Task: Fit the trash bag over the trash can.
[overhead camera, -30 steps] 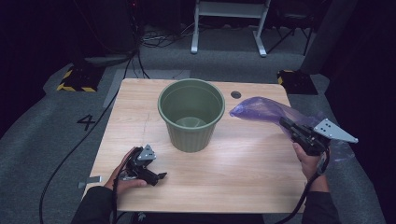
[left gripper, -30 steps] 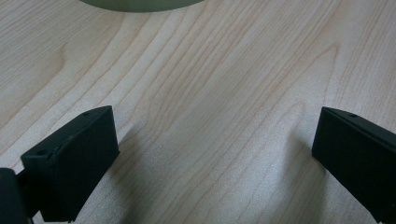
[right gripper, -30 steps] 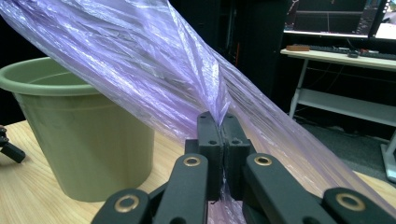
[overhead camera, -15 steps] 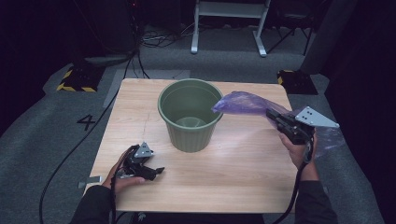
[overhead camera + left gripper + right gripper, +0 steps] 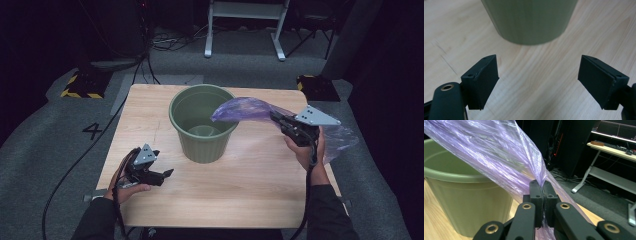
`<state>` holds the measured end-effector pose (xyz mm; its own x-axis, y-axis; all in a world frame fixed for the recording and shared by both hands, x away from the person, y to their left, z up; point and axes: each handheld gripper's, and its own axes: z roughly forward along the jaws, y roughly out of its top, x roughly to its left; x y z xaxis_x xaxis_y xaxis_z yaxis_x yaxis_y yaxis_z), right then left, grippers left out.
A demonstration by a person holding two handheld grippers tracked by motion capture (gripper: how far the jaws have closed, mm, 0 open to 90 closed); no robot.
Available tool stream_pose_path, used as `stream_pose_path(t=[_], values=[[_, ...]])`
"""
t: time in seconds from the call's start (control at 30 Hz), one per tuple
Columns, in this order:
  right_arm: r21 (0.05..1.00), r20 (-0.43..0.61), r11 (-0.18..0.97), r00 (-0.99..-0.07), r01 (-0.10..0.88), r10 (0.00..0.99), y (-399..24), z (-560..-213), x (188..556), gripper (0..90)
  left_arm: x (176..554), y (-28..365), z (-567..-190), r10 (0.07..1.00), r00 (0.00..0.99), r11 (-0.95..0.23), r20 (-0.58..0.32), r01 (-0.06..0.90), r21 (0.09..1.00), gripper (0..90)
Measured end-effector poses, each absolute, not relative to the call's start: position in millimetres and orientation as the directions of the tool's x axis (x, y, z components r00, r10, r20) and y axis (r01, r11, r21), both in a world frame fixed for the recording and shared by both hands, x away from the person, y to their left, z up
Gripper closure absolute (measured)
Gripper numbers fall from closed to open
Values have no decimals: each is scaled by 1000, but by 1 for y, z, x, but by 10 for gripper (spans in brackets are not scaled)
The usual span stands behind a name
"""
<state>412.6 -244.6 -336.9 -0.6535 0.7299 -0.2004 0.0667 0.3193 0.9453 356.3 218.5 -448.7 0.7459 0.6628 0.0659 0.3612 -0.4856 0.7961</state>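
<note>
Bag (image 5: 250, 109) now over bucket (image 5: 202, 125), claw-pinched (image 5: 276, 119)

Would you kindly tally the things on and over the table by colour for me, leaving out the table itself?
Green: 1, the plastic bucket
Purple: 1, the thin plastic bag, pinched in the right claw
Black: 2, the right claw and the left claw, whose jaws stand apart with nothing between them
Total: 4

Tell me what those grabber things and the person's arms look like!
Both are black. The left gripper and right gripper each carry a grey three-cornered plate and trail a black cable. Flat black fingers sit on arms with brass rivets. The sleeves are dark.
</note>
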Motion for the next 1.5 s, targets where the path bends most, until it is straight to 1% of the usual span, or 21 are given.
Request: stream_pose_path(t=[0.1,0.2,0.3,0.37,0.57,0.73,0.97,1.1,1.23,1.37,1.5], values=[[936,-219,346,-659,67,719,-235,-336,416,893,360,220,-441,680,727,-474,92,340,812,167],[927,-241,369,-660,60,712,-228,-334,419,893,366,222,-436,691,713,-469,118,318,824,195],[923,-248,379,-661,60,708,-224,-334,423,893,376,226,-429,696,714,-438,77,338,833,195],[919,-255,390,-659,63,707,-220,-335,426,894,380,228,-421,695,716,-429,70,335,839,185],[904,-287,425,-663,52,691,-208,-330,429,893,382,228,-384,689,719,-394,97,259,882,178],[892,-308,450,-668,45,677,-199,-327,429,893,383,222,-358,682,722,-380,117,213,900,184],[885,-324,464,-673,33,665,-191,-325,430,892,387,211,-332,662,735,-381,144,165,910,186],[877,-336,480,-674,31,658,-185,-325,430,892,391,205,-321,655,744,-359,136,148,922,186],[873,-341,486,-673,32,656,-181,-324,431,891,397,192,-313,648,749,-357,136,141,924,185],[866,-348,499,-678,32,648,-174,-325,432,890,402,169,-303,616,769,-391,167,115,913,183],[858,-359,513,-684,26,636,-169,-325,432,889,405,148,-297,587,789,-420,181,105,902,183]])
